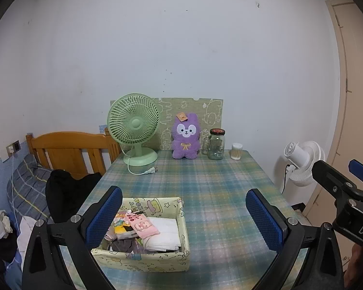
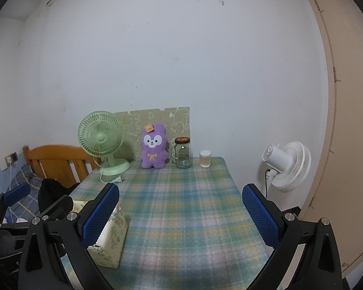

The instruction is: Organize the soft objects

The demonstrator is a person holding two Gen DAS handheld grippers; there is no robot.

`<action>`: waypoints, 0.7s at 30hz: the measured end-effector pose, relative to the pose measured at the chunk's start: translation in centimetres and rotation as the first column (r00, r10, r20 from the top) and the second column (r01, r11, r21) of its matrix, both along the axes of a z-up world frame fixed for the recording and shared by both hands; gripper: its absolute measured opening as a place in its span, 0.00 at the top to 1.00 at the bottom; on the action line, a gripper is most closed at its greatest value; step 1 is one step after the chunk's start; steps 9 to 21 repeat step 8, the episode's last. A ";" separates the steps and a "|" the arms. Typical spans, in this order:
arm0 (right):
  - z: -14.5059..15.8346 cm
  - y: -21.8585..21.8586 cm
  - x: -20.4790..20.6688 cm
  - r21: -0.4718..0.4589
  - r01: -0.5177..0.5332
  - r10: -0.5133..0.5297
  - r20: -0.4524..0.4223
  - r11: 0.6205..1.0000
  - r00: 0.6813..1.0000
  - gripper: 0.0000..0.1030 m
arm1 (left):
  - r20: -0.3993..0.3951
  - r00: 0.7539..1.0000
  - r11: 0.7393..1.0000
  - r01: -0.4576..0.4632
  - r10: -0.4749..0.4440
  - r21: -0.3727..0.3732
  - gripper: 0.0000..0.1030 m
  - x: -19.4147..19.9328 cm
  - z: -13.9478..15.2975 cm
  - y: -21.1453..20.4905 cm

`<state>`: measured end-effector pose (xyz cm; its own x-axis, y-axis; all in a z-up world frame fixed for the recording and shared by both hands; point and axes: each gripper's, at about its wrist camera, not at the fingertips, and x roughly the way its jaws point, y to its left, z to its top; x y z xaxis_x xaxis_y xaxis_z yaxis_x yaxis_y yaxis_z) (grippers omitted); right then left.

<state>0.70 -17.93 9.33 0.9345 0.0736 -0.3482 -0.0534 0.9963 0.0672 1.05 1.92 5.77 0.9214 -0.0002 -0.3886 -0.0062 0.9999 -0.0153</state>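
Note:
A yellow cartoon-print fabric box (image 1: 157,261) sits on the near left of the plaid table and holds several folded soft items, a pink pouch (image 1: 142,226) and white cloth (image 1: 164,234) among them. Its corner shows in the right wrist view (image 2: 113,236). A purple plush bunny (image 1: 185,136) (image 2: 154,146) sits upright at the table's back against a patterned board. My left gripper (image 1: 184,220) is open and empty, hovering over the box's right side. My right gripper (image 2: 180,215) is open and empty above the table, to the right of the box.
At the table's back stand a green desk fan (image 1: 134,130) with a loose plug, a glass jar (image 1: 215,145) and a cotton-swab tub (image 1: 236,151). A white fan (image 2: 288,166) stands right of the table (image 2: 186,193). A wooden bed (image 1: 70,149) with clothes lies left.

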 end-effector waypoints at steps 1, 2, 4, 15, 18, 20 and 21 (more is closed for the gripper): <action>0.0 -0.1 0.1 -0.001 0.002 -0.002 0.000 1.000 1.000 0.00 | -0.005 1.000 1.000 -0.002 0.002 -0.002 0.00 0.1 0.0 -0.1; 0.0 -0.2 0.1 0.001 0.002 -0.002 0.002 1.000 1.000 0.00 | -0.009 1.000 1.000 0.001 -0.001 -0.006 0.00 0.1 0.0 -0.2; 0.0 -0.3 0.2 0.009 -0.002 0.002 -0.001 1.000 1.000 0.00 | -0.008 1.000 1.000 0.013 -0.013 -0.007 0.00 0.0 0.1 -0.5; -0.1 -0.6 0.4 0.020 -0.010 0.010 -0.004 1.000 1.000 0.00 | -0.004 1.000 1.000 0.019 -0.019 0.006 0.00 -0.3 0.2 -1.2; -0.1 -0.6 0.4 0.020 -0.010 0.010 -0.004 1.000 1.000 0.00 | -0.004 1.000 1.000 0.019 -0.019 0.006 0.00 -0.3 0.2 -1.2; -0.1 -0.6 0.4 0.020 -0.010 0.010 -0.004 1.000 1.000 0.00 | -0.004 1.000 1.000 0.019 -0.019 0.006 0.00 -0.3 0.2 -1.2; -0.1 -0.6 0.4 0.020 -0.010 0.010 -0.004 1.000 1.000 0.00 | -0.004 1.000 1.000 0.019 -0.019 0.006 0.00 -0.3 0.2 -1.2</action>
